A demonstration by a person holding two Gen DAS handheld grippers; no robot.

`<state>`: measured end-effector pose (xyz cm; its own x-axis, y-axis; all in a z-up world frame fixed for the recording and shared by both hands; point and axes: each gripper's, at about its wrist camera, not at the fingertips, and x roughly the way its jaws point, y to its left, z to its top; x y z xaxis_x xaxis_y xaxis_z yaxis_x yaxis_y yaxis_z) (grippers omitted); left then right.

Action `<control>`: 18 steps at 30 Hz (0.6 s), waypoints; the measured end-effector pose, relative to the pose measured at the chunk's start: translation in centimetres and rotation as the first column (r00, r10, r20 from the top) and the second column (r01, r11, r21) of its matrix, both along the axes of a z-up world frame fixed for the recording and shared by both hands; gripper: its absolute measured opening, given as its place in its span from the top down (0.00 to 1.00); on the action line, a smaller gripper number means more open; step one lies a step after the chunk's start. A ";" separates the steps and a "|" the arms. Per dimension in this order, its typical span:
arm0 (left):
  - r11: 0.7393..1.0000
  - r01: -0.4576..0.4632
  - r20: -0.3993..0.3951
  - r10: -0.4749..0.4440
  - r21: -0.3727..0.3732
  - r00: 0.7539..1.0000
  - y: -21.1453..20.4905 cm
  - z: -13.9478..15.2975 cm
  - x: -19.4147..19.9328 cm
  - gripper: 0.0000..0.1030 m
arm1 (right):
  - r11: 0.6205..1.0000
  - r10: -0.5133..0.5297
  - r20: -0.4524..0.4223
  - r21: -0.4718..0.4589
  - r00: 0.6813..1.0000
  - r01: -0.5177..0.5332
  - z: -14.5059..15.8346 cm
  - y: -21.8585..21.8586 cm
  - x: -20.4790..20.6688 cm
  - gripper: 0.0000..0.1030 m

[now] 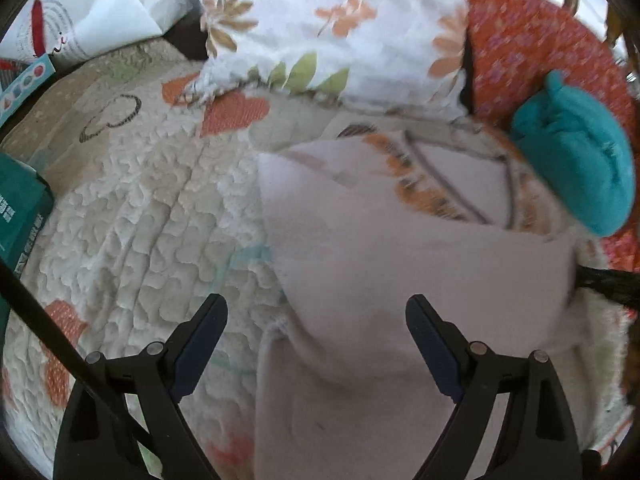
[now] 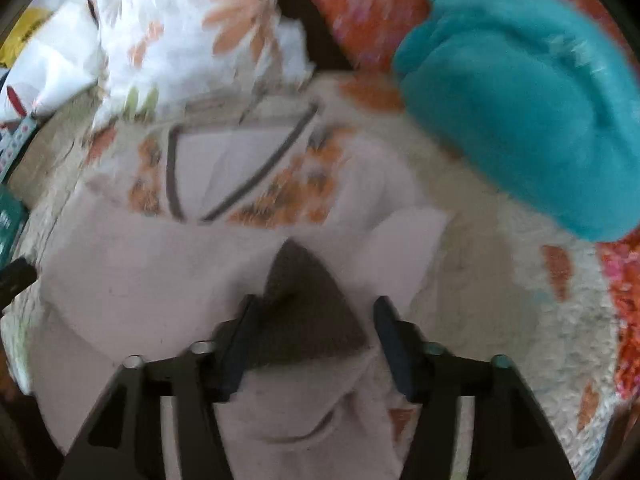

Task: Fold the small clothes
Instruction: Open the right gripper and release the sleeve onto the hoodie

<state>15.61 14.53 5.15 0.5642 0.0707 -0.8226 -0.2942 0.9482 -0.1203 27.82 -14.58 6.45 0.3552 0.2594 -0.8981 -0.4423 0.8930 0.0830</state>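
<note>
Pale garment (image 1: 400, 272) on quilt (image 1: 132, 216), teal plush (image 1: 580, 160) beside, both grippers' jaws released.

Black linkage fingers (image 1: 200, 344), navy pads (image 2: 394, 344), silver pivot screws

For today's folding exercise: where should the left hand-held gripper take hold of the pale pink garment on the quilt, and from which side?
Probably the pale pink garment's free left edge, nearest the left hand-held gripper, approached from the quilt side with fingers low. That edge lies flat and exposed, while the teal garment crowds the far right corner. The right hand-held gripper already straddles a raised fold.
</note>
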 end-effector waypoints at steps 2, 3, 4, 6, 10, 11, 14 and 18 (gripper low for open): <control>1.000 -0.008 -0.034 0.008 0.014 0.999 0.4 -1.0 0.3 0.13 | 0.998 0.037 -0.043 0.049 0.998 -0.035 1.4 0.1 0.5 0.91; 1.000 -0.015 -0.046 0.016 0.016 0.999 0.6 -1.5 0.3 0.13 | 0.994 0.056 -0.059 0.097 0.997 -0.050 2.5 0.1 0.8 0.91; 1.000 -0.024 -0.056 0.025 0.008 0.998 0.9 -2.0 0.3 0.13 | 0.987 0.060 -0.058 0.150 0.997 -0.051 3.9 -0.2 1.3 0.91; 0.999 -0.041 -0.070 0.040 -0.016 0.997 1.5 -2.8 0.2 0.13 | 0.976 0.011 -0.029 0.219 1.000 -0.005 6.4 -1.3 2.5 0.91; 0.998 -0.058 -0.076 0.056 -0.021 0.995 1.8 -3.5 -0.2 0.13 | 0.975 -0.224 0.122 0.040 0.967 0.220 7.9 -4.0 4.0 0.86; 0.998 -0.056 -0.075 0.054 -0.015 0.996 1.8 -3.5 -0.2 0.13 | 0.970 -0.237 0.153 -0.014 0.960 0.242 7.5 -4.5 3.5 0.86; 0.999 -0.050 -0.075 0.050 -0.002 0.996 1.5 -3.5 -0.3 0.13 | 0.973 -0.231 0.115 0.008 0.966 0.232 6.1 -6.0 1.5 0.70; 0.999 -0.052 -0.072 0.052 0.000 0.996 1.5 -3.5 -0.5 0.13 | 0.982 -0.186 0.084 0.059 0.979 0.182 3.3 -7.9 -3.5 0.56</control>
<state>15.16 16.04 1.63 0.4991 0.0970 -0.8611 -0.3513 0.9310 -0.0987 24.36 -22.49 9.80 0.4789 0.2265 -0.8482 -0.2784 0.9554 0.0979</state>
